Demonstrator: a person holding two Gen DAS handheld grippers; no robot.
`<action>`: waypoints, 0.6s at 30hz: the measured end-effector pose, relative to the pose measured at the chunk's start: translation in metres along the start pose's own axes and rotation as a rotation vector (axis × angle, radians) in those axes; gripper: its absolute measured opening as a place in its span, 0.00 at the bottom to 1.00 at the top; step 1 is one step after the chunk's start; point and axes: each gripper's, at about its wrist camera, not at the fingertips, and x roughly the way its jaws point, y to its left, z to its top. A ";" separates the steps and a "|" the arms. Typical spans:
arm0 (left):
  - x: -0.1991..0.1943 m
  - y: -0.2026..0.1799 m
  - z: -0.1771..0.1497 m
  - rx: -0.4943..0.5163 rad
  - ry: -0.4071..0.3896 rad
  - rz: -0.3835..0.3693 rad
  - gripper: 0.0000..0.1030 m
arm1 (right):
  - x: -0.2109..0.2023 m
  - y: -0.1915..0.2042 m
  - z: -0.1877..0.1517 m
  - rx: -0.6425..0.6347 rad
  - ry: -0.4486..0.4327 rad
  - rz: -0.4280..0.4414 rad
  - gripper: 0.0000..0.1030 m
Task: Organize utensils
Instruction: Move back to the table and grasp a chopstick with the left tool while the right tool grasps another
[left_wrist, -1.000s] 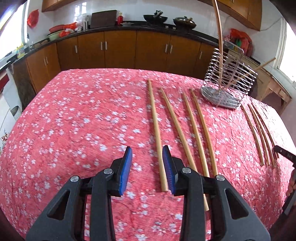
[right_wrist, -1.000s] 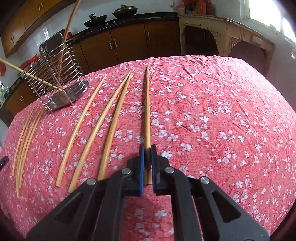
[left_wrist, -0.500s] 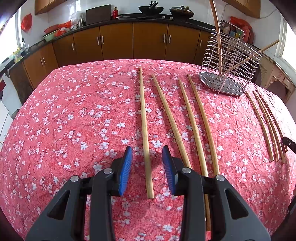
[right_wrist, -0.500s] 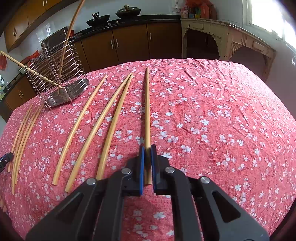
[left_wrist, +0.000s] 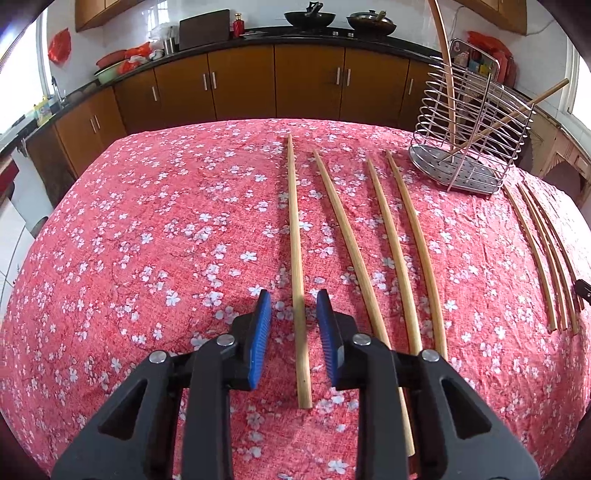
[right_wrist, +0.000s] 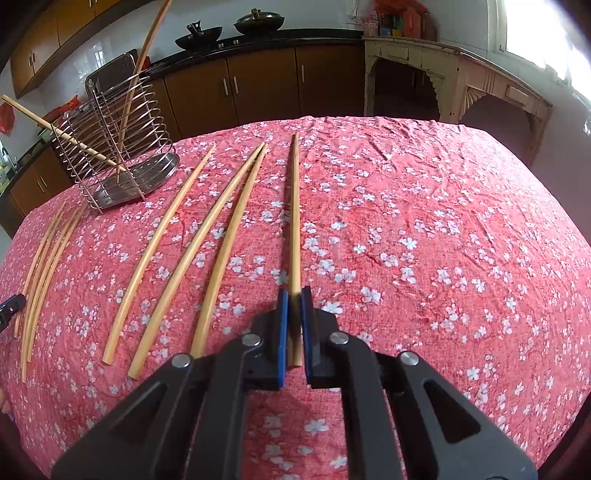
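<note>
Several long wooden chopsticks lie side by side on the red flowered tablecloth (left_wrist: 147, 258). My left gripper (left_wrist: 293, 306) is open and straddles the near end of the leftmost chopstick (left_wrist: 295, 251) without touching it. My right gripper (right_wrist: 294, 302) is shut on the near end of the rightmost chopstick (right_wrist: 294, 221), which still rests on the cloth. A wire utensil rack (left_wrist: 469, 147) at the back holds two chopsticks upright; it also shows in the right wrist view (right_wrist: 118, 155).
A bundle of thinner chopsticks (left_wrist: 546, 258) lies at the table's right edge in the left wrist view, and at the left edge in the right wrist view (right_wrist: 44, 266). Brown kitchen cabinets (left_wrist: 277, 81) stand behind the table.
My left gripper has shifted so that the leftmost chopstick, earlier beside its right finger, now lies between its open fingers. My right gripper stays shut on its chopstick.
</note>
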 end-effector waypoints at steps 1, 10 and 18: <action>0.000 0.000 0.000 -0.002 0.000 0.004 0.19 | -0.001 0.000 -0.001 -0.001 0.000 -0.001 0.08; -0.004 0.003 -0.004 -0.017 -0.001 0.007 0.06 | -0.007 -0.002 -0.007 0.007 0.001 0.009 0.08; -0.014 0.016 -0.009 -0.050 0.005 -0.029 0.06 | -0.022 -0.016 -0.006 0.040 -0.021 0.028 0.08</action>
